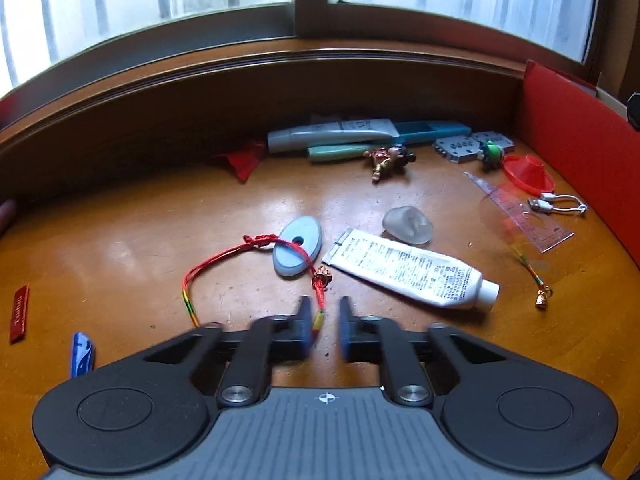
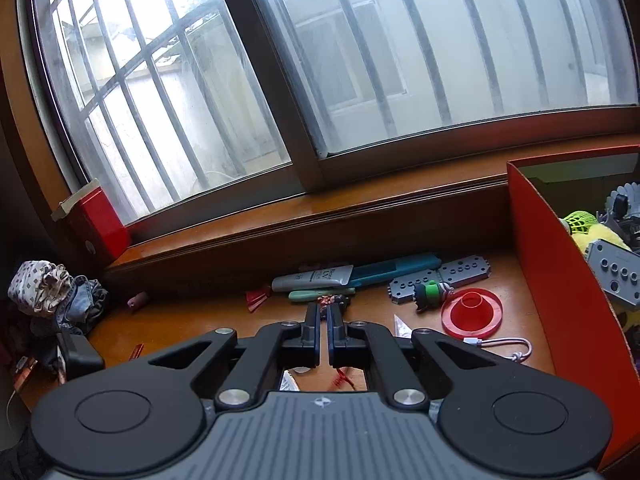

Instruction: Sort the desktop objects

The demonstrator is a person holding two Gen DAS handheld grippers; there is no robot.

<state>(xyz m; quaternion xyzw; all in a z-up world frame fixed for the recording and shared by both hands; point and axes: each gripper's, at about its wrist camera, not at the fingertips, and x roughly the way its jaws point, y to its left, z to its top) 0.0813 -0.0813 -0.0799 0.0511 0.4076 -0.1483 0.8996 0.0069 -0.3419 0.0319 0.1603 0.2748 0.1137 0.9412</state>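
In the left wrist view my left gripper [image 1: 325, 326] hovers low over the wooden desk [image 1: 120, 248], its jaws a narrow gap apart. A red cord [image 1: 224, 258] threads a blue oval disc [image 1: 296, 246]. The cord's striped end lies in the gap beside the left finger [image 1: 306, 320], and the pads do not press on it. A white tube [image 1: 412, 272] lies just right of the disc. My right gripper [image 2: 324, 314] is shut with nothing between its jaws and points at the back row of objects.
A red box [image 2: 560, 280] with toys stands at the right. Near it are a red funnel [image 1: 528, 174], a clear ruler [image 1: 520, 212], a white cable [image 1: 560, 203] and grey plates [image 1: 460, 146]. Tubes [image 1: 332, 134] and a small figure [image 1: 388, 160] lie by the back wall.
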